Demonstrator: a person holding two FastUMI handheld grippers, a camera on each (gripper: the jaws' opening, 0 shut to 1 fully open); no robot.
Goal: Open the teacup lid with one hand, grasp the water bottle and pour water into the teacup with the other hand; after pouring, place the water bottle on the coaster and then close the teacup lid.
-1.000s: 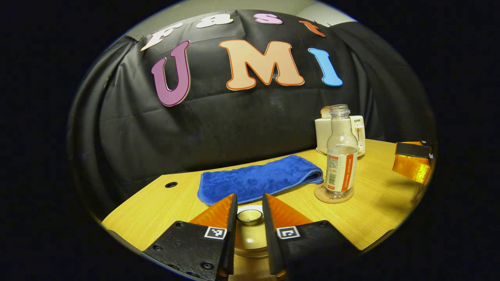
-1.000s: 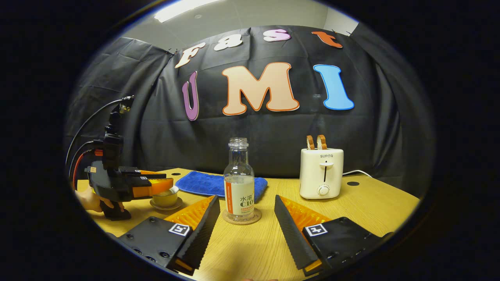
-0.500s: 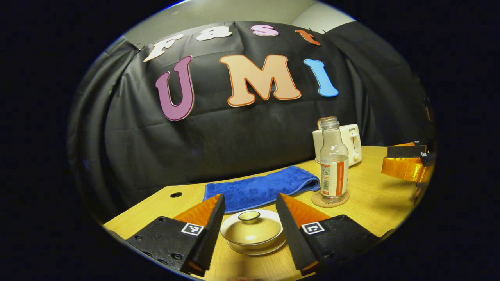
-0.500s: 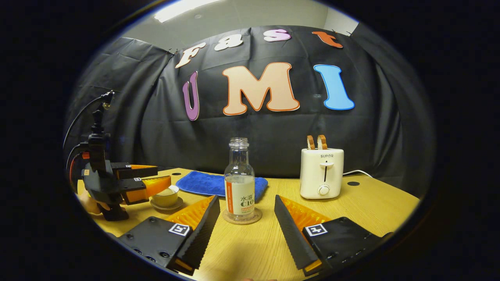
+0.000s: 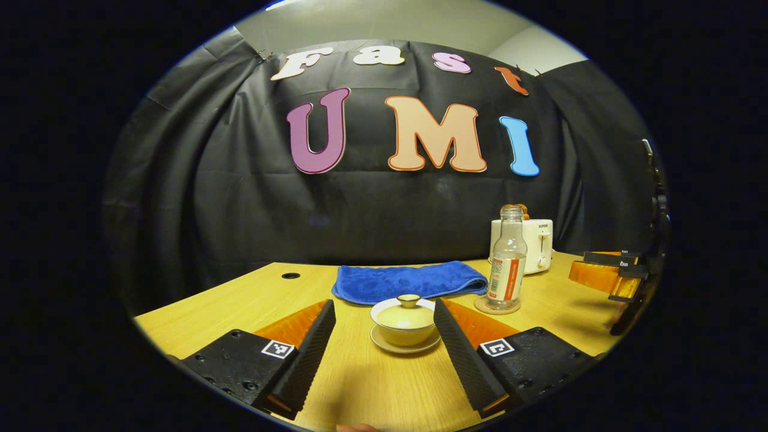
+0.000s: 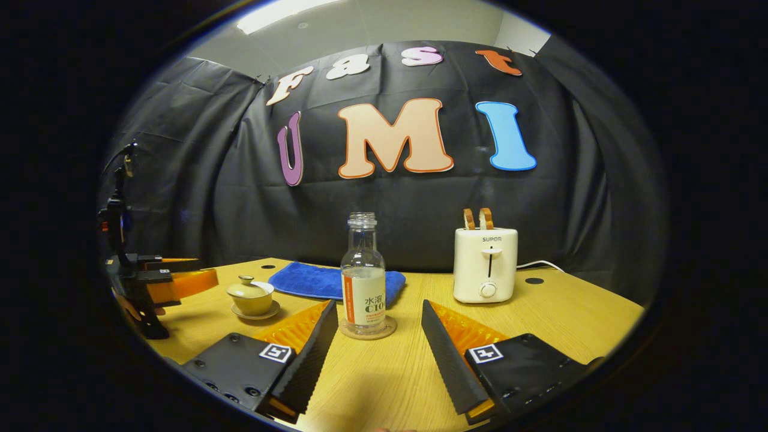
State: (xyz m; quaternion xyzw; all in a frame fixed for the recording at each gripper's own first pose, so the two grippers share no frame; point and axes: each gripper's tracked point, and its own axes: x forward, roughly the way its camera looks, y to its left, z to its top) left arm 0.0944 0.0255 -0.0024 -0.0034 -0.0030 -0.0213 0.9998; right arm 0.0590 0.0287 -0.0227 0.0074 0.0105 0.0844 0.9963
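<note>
With its fingers spread wide and holding nothing, the left gripper point(image 5: 384, 318) sits back from the lidded teacup point(image 5: 404, 319), which stands on its saucer point(image 5: 405, 346) between the fingertips' lines, untouched. Right gripper point(image 6: 375, 321): fingers equally wide apart, empty, just short of the water bottle point(image 6: 363, 279). Bottle upright, uncapped, partly filled, standing on the cork coaster point(image 6: 368, 330). Blue towel point(image 6: 327, 282) lies behind it; toaster point(image 6: 485, 262) to its right on the wooden table point(image 6: 540, 312).

Black cloth wall point(image 6: 180, 180) behind wood table point(image 6: 576, 312) w/ ceiling light point(image 6: 282, 12).
</note>
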